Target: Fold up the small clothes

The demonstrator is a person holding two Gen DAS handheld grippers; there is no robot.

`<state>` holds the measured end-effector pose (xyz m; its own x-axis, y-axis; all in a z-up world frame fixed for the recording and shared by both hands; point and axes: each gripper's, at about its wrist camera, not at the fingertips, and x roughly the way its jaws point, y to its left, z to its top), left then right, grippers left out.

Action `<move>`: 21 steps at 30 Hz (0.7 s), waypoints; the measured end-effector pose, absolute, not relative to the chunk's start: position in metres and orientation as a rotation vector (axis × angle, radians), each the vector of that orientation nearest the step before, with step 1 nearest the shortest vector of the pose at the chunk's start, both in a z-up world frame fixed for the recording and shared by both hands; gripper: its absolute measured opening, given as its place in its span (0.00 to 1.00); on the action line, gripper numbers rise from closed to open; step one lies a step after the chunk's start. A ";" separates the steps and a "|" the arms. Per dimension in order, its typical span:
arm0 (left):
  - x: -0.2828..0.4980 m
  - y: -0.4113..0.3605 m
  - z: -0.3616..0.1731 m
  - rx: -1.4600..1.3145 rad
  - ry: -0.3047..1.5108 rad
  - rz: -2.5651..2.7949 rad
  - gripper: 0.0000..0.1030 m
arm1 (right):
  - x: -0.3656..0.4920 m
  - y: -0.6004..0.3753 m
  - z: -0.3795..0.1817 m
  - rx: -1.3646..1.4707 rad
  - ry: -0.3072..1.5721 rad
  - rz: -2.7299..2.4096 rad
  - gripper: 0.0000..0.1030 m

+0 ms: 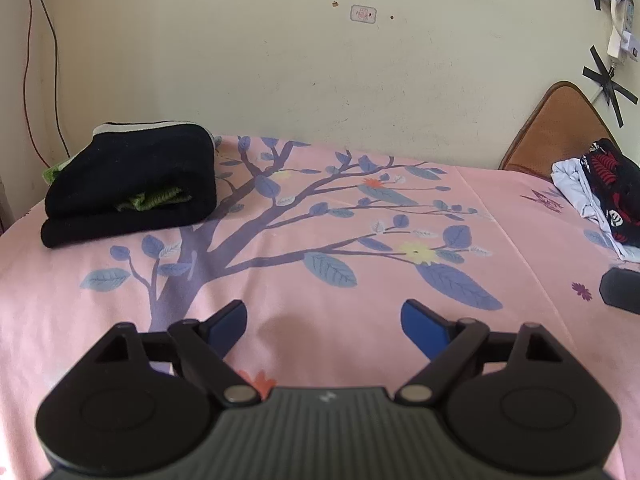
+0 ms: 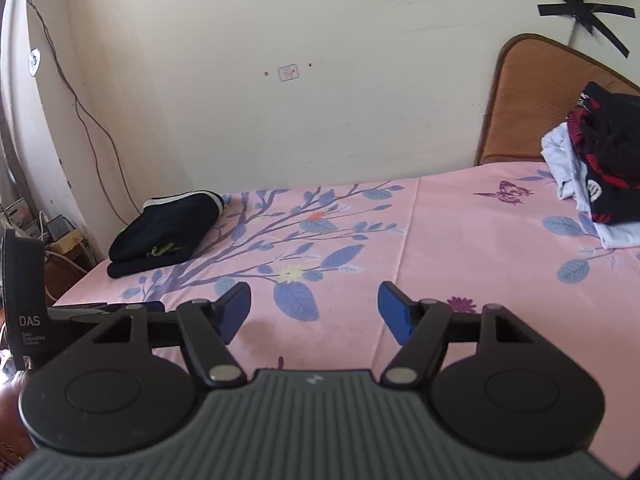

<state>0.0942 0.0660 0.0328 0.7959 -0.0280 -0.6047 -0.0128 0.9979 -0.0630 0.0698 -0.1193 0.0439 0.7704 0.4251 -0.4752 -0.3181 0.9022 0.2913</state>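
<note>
A: On the bed (image 2: 460, 240) with the pink tree-print sheet, where is the unfolded pile of clothes (image 2: 600, 168)?

B: At the far right corner, by the brown headboard; a black-and-red printed garment on top of a pale one, the heap running along the right edge. The right gripper (image 2: 314, 312) is nearer; the left gripper (image 1: 324, 326) sits further left.

A: And the folded black stack (image 1: 132, 188)?

B: Far left corner, with green knit showing in its fold.

A: Both grippers?

B: Spread, nothing between them.

A: Any writing?

B: "DAS" on the black unit at the left in the right wrist view; the smaller lines below it I can't make out.
</note>
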 end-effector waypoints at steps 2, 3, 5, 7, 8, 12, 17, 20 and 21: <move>0.091 0.064 0.033 -0.051 0.641 0.015 0.90 | 0.068 -0.121 0.042 0.205 0.558 0.390 0.70; 0.090 0.063 0.034 -0.044 0.637 0.023 0.90 | 0.068 -0.121 0.040 0.209 0.559 0.386 0.70; 0.087 0.059 0.035 -0.026 0.627 0.033 0.90 | 0.067 -0.122 0.037 0.224 0.564 0.379 0.71; 0.086 0.057 0.035 -0.009 0.621 0.044 0.90 | 0.065 -0.124 0.035 0.240 0.564 0.375 0.71; 0.085 0.056 0.036 -0.005 0.619 0.048 0.90 | 0.063 -0.126 0.034 0.245 0.562 0.373 0.71; 0.085 0.057 0.035 -0.007 0.618 0.056 0.90 | 0.057 -0.131 0.029 0.256 0.556 0.353 0.71; 0.081 0.054 0.036 0.012 0.595 0.076 0.90 | 0.050 -0.138 0.018 0.262 0.564 0.320 0.71; 0.079 0.049 0.037 0.040 0.582 0.094 0.92 | 0.044 -0.142 0.019 0.277 0.524 0.302 0.73; 0.078 0.048 0.037 0.047 0.579 0.098 0.92 | 0.042 -0.142 0.019 0.277 0.504 0.297 0.76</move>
